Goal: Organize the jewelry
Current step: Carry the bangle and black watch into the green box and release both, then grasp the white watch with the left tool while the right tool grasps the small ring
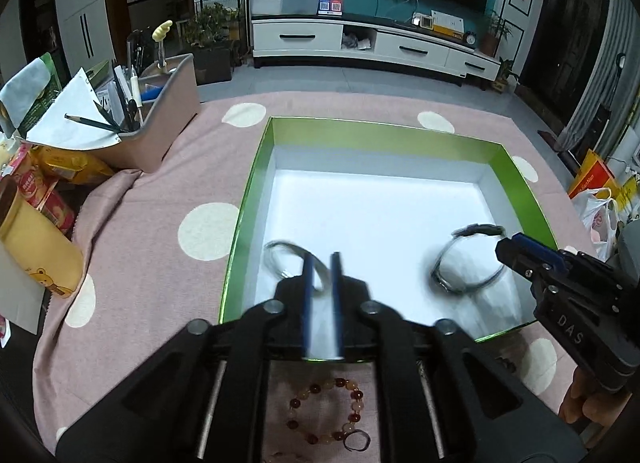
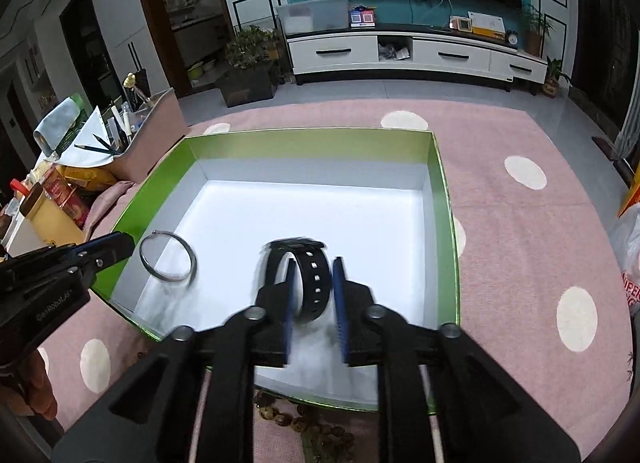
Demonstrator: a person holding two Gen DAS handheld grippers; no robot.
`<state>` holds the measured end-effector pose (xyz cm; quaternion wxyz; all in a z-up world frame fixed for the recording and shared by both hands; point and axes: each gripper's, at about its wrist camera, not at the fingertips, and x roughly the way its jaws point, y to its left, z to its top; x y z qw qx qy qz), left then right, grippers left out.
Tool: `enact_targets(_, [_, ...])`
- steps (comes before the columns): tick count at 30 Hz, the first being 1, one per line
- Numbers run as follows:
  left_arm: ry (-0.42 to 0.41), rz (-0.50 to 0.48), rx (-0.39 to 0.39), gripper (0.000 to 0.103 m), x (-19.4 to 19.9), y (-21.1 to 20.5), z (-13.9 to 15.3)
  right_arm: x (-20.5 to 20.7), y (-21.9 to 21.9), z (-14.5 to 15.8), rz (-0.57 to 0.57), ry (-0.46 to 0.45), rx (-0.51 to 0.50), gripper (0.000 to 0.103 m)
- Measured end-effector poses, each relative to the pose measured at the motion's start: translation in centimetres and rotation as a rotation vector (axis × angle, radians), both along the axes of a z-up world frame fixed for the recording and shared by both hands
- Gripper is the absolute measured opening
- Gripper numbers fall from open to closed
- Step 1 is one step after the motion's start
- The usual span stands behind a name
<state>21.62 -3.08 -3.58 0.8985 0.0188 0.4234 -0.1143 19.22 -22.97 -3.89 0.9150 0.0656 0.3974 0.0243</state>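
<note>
A green box with a white floor sits on the pink dotted cloth; it also shows in the right wrist view. A silver bangle lies in its near left corner, also seen in the right wrist view. A black watch lies near right, seen close in the right wrist view. My left gripper is open just above the bangle, not gripping it. My right gripper is open with the watch strap between its fingers, apart from them. A beaded bracelet and a small ring lie on the cloth before the box.
A pink desk organiser with pens and paper stands at the far left, with snack packets and a yellow tube beside it. Dark beads lie by the box's near edge. A plastic bag sits at the right.
</note>
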Motion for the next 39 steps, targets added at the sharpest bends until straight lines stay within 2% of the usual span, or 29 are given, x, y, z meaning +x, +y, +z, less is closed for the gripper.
enact_targets(1, [0.0,0.001,-0.003,0.042,-0.3,0.1,0.0,-0.3,-0.1,0.2,-0.012,-0.005,-0.001,0.036])
enact_targets(2, [-0.001,0.004,-0.006,0.048,-0.5,0.3,0.1,-0.6,-0.3,0.4,-0.022,-0.013,0.005,0.049])
enact_targets(3, [-0.005,0.008,-0.007,0.053,-0.7,0.4,0.2,-0.9,-0.5,0.6,-0.028,-0.023,0.011,0.053])
enact_targets(5, [-0.006,0.007,-0.002,0.058,-1.5,0.8,0.6,-1.8,-0.6,1.3,-0.034,-0.036,0.003,0.054])
enact_targets(6, [-0.007,0.008,0.0,0.065,-1.8,0.9,0.7,-2.4,-0.7,1.8,-0.038,-0.044,0.0,0.059])
enact_targets(8, [-0.02,0.003,0.0,0.07,-3.0,1.4,1.2,-3.6,-0.8,2.5,-0.043,-0.064,-0.005,0.069])
enact_targets(10, [-0.032,0.006,0.002,0.081,-4.2,1.7,1.7,-4.9,-0.8,3.2,-0.045,-0.079,-0.018,0.069])
enact_targets(12, [-0.039,0.0,-0.001,0.084,-5.4,1.9,2.1,-6.5,-0.8,4.1,-0.05,-0.098,-0.028,0.08])
enact_targets(13, [-0.046,-0.002,0.002,0.089,-6.3,2.0,2.4,-7.2,-0.7,4.2,-0.051,-0.106,-0.037,0.082])
enact_targets(16, [-0.062,-0.012,0.017,0.093,-8.5,2.3,2.9,-9.3,-0.4,4.9,-0.041,-0.121,-0.053,0.086])
enact_targets(21, [-0.061,-0.01,0.024,0.101,-11.7,3.3,3.1,-12.9,-0.2,5.6,-0.037,-0.124,-0.039,0.102])
enact_targets(30, [0.007,0.055,0.06,0.101,-15.9,6.9,0.8,-17.9,-0.1,3.0,0.037,-0.046,0.065,0.102])
enact_targets(33, [0.039,0.05,0.037,0.101,-17.0,8.1,-0.3,-19.6,0.4,2.3,0.072,-0.047,0.075,0.102])
enact_targets(39, [0.051,0.017,-0.005,0.101,-18.6,8.9,-1.3,-22.1,1.8,1.3,0.186,-0.051,0.106,0.102])
